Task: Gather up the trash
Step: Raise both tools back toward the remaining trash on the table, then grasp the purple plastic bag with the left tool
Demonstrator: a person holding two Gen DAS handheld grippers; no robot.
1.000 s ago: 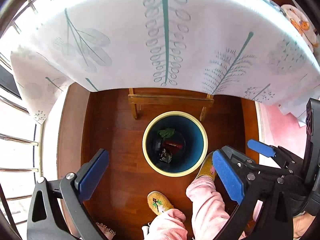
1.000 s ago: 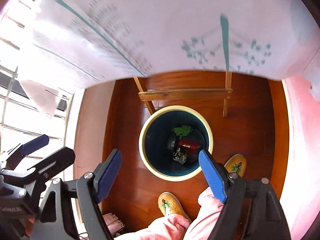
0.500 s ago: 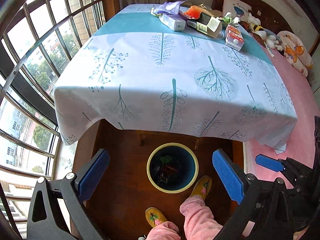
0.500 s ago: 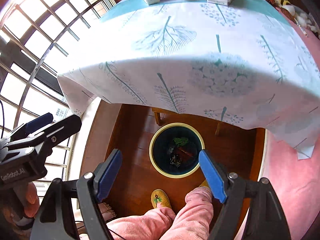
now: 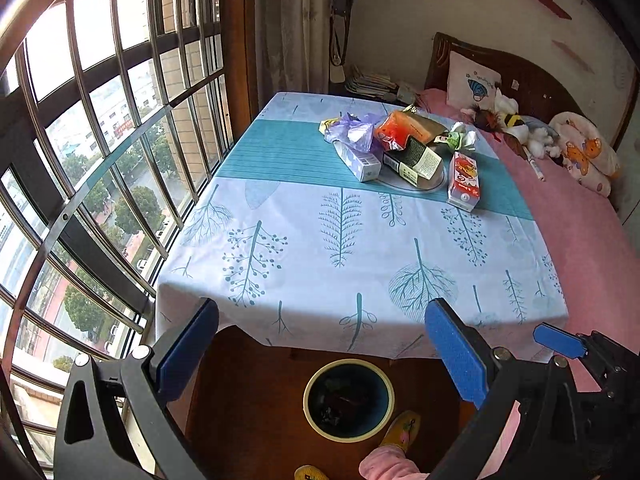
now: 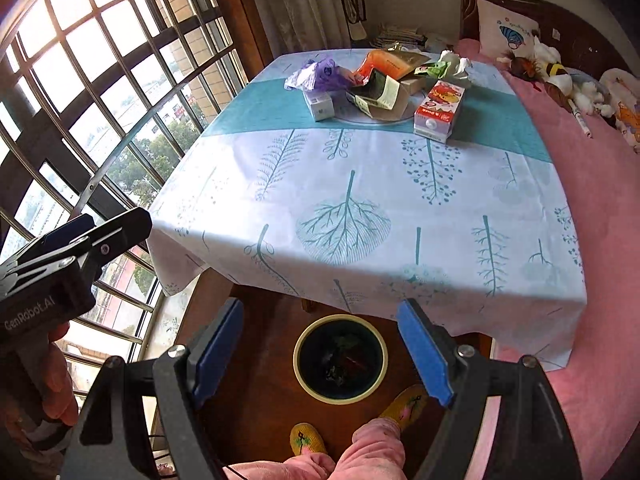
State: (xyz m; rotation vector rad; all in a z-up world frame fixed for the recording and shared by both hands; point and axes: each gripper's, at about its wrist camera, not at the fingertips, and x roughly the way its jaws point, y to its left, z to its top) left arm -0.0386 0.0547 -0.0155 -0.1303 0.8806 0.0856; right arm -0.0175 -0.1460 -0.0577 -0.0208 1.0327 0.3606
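both grippers empty, held up over the near edge of the surface (image 5: 360, 248). left gripper (image 5: 322, 354) fingers wide apart, nothing btwn them; right gripper (image 6: 320, 348) same, fingers wide apart and empty.

trash sits in a pile at the far end of the surface, on the teal stripe: purple plastic bag (image 5: 352, 132), orange wrapper (image 5: 396, 130), white box (image 5: 360, 160), dark-labelled packet (image 5: 416, 158), crumpled green/white wrapper (image 6: 448, 65), and a red-white carton (image 5: 464, 182) lying apart on the right of the pile. trash bin (image 6: 340, 358) is on the floor under the near edge, just in front of the slippers (image 6: 306, 438), w/ some dark scraps already in it.

judgement: next step is a long reach to the pile. risks:
- pile is overlapped, so closing on one piece could drag neighbours off or scatter them.
- thin bag and wrappers likely slip or tear if pinched at a loose edge.
- fingers could snag the tablecloth (image 6: 344, 224) and pull everything w/ it.
- bin is half tucked under the cloth overhang, so a drop from above the edge could miss.
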